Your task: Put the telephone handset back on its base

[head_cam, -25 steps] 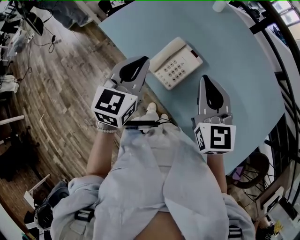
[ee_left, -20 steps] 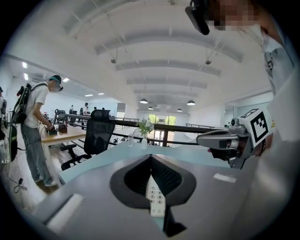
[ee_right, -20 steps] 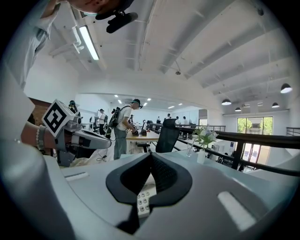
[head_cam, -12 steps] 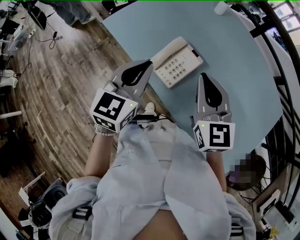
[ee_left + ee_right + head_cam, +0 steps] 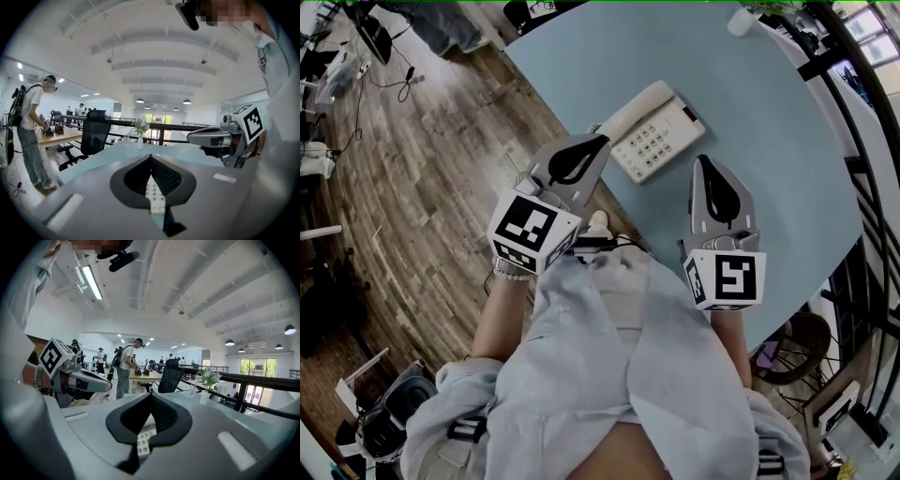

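Head view: the telephone sits on the pale blue table (image 5: 769, 112), with the handset (image 5: 633, 111) lying along the left side of its base (image 5: 661, 136), apparently seated in the cradle. The left gripper (image 5: 602, 140) points at the handset's near end, jaws together; I cannot tell whether the tip touches it. The right gripper (image 5: 705, 161) hovers just beside the base's near right corner, jaws also together, nothing in them. Both hands are hidden beneath the marker cubes. A white cup (image 5: 739, 16) at the top edge is cut off, so what it holds is unseen.

Left gripper view: the jaws meet at their tips with nothing clamped. They block most of the telephone, and only a strip of keypad (image 5: 154, 194) shows through the opening behind the tips. The handset is not visible. Farther along the table a small vase (image 5: 139, 142) holds flowers (image 5: 140, 125), and beside it stands a glass (image 5: 126, 139) too small to read for contents.

Right gripper view: the jaws are again pressed together and empty. A sliver of keypad shows below them, and the rest of the telephone is covered. The vase and its flowers stand to the right.
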